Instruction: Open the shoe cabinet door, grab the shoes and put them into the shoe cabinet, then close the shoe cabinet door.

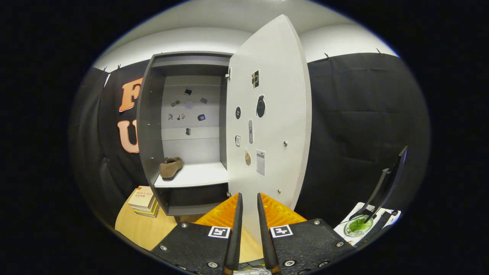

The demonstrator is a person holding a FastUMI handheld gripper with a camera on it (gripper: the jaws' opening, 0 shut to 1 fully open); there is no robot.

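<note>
Black cloth hangs behind everything, with a pale wooden worktop (137,229) below it. My gripper (248,202) has its fingers a narrow gap apart, pinching nothing, and that gap lines up with the bottom edge of the shoe cabinet door (267,126), which looks to be just ahead of the fingertips; I cannot tell whether they touch it. That door is swung wide open, its pale inner face turned toward me, carrying several small stickers and two little screws. Hinged to the door's left edge is the shoe cabinet (153,126) itself, dark-sided with a pale back panel dotted with more small stickers. One brown shoe (170,167) lies on the cabinet's white shelf (198,175), at the shelf's left front corner, near the dark side wall. Left of the cabinet's foot, a small stack of books (143,200) rests on the worktop. Well to the right of the door, a dark stand (386,183) leans over a round green dish (358,225)
</note>
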